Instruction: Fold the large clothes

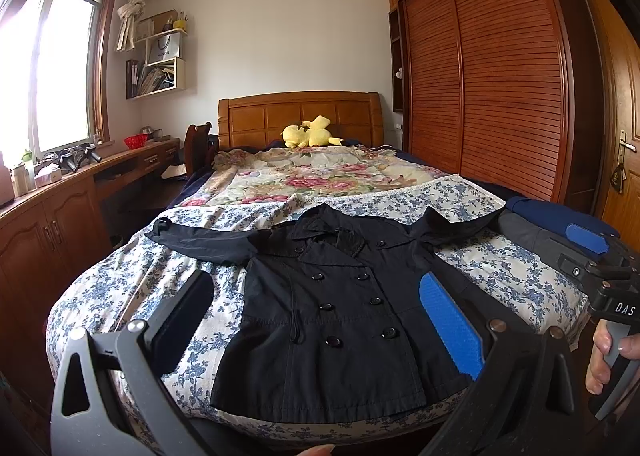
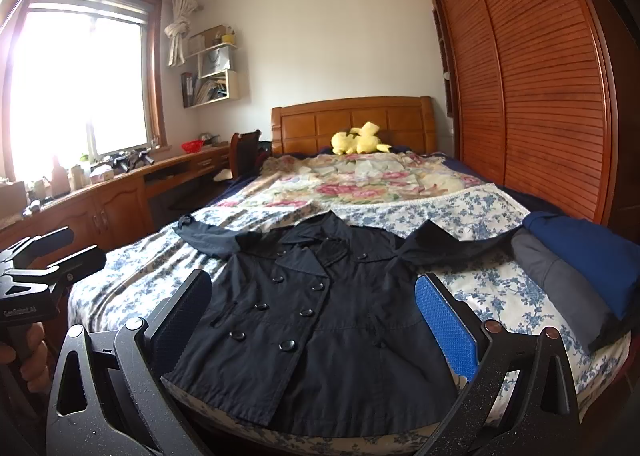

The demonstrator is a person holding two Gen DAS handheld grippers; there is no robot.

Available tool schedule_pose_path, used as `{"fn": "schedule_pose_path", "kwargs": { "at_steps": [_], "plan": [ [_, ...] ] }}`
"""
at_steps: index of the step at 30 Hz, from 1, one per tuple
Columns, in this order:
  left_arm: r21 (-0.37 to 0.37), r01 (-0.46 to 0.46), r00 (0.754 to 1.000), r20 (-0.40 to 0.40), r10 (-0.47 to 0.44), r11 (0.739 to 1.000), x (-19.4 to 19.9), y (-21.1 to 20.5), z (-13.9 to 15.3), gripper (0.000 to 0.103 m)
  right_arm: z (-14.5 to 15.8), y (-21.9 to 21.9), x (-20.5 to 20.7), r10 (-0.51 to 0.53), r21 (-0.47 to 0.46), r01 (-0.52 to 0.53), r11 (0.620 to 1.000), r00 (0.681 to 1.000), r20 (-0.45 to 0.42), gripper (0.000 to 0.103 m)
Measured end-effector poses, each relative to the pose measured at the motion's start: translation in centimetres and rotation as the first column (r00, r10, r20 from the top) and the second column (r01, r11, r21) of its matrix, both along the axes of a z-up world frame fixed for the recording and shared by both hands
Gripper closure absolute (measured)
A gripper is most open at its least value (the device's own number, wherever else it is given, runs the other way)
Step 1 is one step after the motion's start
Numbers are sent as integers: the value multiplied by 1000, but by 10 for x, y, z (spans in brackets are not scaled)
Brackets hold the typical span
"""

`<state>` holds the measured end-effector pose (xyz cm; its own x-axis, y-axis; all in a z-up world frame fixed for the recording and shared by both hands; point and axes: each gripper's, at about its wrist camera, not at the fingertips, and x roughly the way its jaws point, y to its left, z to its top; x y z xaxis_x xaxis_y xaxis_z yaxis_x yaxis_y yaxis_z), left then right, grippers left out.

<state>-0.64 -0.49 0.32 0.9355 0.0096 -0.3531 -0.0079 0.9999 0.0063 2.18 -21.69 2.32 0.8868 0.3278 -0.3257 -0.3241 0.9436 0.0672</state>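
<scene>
1. A dark double-breasted coat point(image 1: 332, 308) lay face up in the lower middle of the frame, spread flat on the blue-flowered sheet point(image 1: 120, 276) at the foot of the bed point(image 1: 296, 115), both sleeves stretched out to the sides and the hem toward the camera.
2. The left tongs point(image 1: 316, 316) stood wide open in the lower part of the left wrist view, gripping nothing, their fingers framing the coat from above.
3. The right tongs point(image 2: 312, 320) were likewise spread wide and empty, hovering over the coat's lower half in the right wrist view.
4. At the right edge of the left wrist view a hand point(image 1: 608, 356) gripped the handle of the other tool.
5. Folded blue and grey clothes point(image 2: 576, 276) sat at the right side of the bed, just beside the coat's sleeve end.
6. A yellow plush toy point(image 2: 360, 139) rested by the headboard in the upper middle.
7. A wooden counter point(image 1: 80, 175) ran under the window on the left.
</scene>
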Motion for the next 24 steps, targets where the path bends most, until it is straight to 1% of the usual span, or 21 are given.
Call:
{"fn": "schedule_pose_path", "kwargs": {
  "at_steps": [6, 10, 14, 19, 24],
  "plan": [
    [-1, -1, 1000, -4, 1, 1000, 2, 0, -1, 0, -1, 1, 0, 0, 0, 0, 1000, 1000, -3, 0],
    [-6, -5, 1000, -21, 5, 1000, 11, 3, -6, 0, -11, 4, 3, 11, -6, -11, 1000, 1000, -24, 0],
    [-17, -12, 999, -46, 11, 1000, 24, 10, -17, 0, -24, 4, 17, 21, -4, -21, 1000, 998, -58, 0],
    [-18, -32, 996, -87, 30, 999, 41, 19, -35, 0, -34, 10, 32, 32, -22, -34, 999, 997, -65, 0],
    [-25, -50, 990, -132, 46, 998, 59, 32, -55, 0, -44, 22, 56, 58, -30, -60, 998, 996, -70, 0]
  ]
}}
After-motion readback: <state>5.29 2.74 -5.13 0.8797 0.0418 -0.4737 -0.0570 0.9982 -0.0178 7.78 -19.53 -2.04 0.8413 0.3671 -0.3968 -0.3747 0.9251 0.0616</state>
